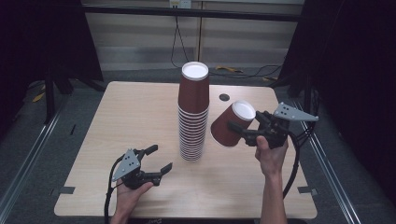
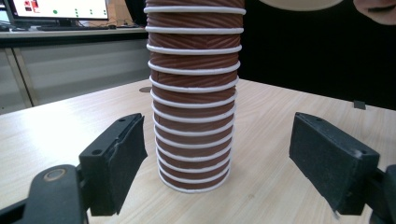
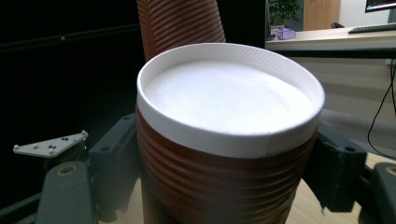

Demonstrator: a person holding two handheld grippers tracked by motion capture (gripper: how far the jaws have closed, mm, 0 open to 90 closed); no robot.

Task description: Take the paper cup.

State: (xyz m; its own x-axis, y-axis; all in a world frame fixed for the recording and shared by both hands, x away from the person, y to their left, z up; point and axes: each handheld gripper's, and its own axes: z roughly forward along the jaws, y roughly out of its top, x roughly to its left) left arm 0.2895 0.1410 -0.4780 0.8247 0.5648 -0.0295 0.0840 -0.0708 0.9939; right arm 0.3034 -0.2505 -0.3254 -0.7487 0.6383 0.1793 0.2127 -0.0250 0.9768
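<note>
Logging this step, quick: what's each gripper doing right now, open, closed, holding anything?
Left gripper: open, nothing between the jaws, facing the cup stack.
Right gripper: closed on a single brown cup, held off the table.

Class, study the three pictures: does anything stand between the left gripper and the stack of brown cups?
Nothing visible does. The left gripper faces the cup stack across bare table; its jaws stand apart, holding nothing.

- A light wooden table (image 1: 140, 116) with rounded corners stands on a grey floor (image 1: 28, 154).
- A tall stack of upturned brown paper cups (image 1: 193, 112) stands near the table's middle.
- A small dark round hole (image 1: 224, 97) marks the top just beyond the stack.
</note>
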